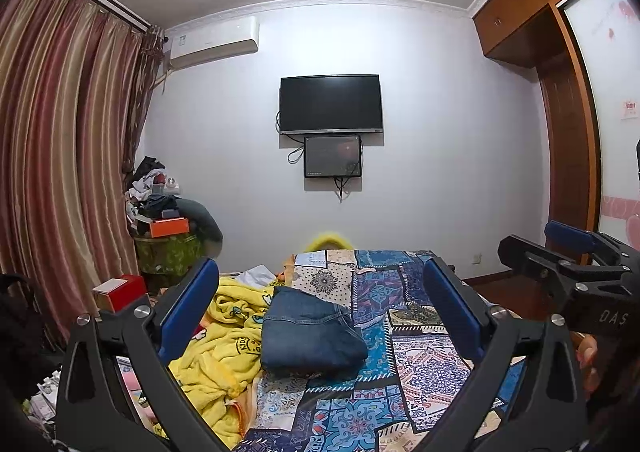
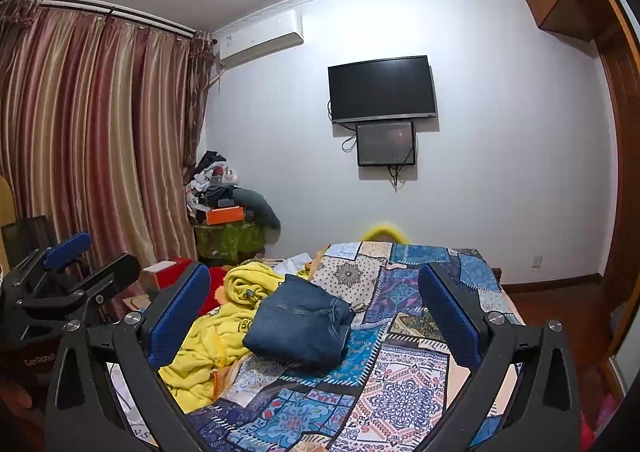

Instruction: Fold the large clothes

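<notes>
Presently both tools are raised above the bed, holding nothing. Left tool [image 1: 320,312]: black frame, blue-padded fingers spread wide, lower half of the left wrist view. Right tool [image 2: 314,316]: same build, fingers likewise spread wide apart, lower half of the right wrist view. Each tool also shows at the edge of the other's view.

Folded dark-blue denim jeans [image 1: 310,332] sit between the fingers in both views, centre of frame, a compact bundle resting on the blue patchwork-patterned bedspread [image 1: 400,336]. Touching the jeans on the left: crumpled yellow fleece blanket with cartoon print [image 1: 224,344], lower left of centre.

Farther out, a red box [image 1: 120,290] at the left. Striped red-and-gold curtains [image 1: 60,132] fill the left side. On the back wall, a black wall-mounted television [image 1: 330,104] in the centre, a smaller dark screen [image 1: 333,156] just beneath it, a white air conditioner [image 1: 214,42] upper left. Wooden wardrobe [image 1: 560,112] at right.
</notes>
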Available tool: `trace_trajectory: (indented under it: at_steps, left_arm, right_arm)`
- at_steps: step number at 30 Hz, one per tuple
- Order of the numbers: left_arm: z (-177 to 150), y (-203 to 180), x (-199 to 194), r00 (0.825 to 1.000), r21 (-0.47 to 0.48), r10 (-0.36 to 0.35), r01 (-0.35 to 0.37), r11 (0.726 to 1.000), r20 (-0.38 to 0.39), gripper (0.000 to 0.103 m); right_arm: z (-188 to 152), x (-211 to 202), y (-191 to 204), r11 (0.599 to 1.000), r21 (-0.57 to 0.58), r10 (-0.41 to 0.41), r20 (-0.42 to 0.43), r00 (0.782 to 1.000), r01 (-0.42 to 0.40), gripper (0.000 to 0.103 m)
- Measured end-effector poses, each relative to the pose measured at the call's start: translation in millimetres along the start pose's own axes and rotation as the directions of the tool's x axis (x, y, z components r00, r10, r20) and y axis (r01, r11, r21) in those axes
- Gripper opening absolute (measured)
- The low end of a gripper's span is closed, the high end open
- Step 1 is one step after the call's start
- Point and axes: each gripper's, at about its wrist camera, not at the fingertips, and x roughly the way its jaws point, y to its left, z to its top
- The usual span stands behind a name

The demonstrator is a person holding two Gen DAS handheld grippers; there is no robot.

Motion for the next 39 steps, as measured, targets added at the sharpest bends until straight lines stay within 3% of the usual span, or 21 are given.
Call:
trace_trajectory:
  at_steps: [39]
  left_arm:
    - [-7.6, 1.5, 9.8, 0.999, -0.015, -0.037, 0.037, 0.999, -0.027, 0.102]
  right_arm:
    - [0.7, -1.8, -2.6, 1.000, 0.026, -0.010, -0.003, 1.000, 0.010, 0.103]
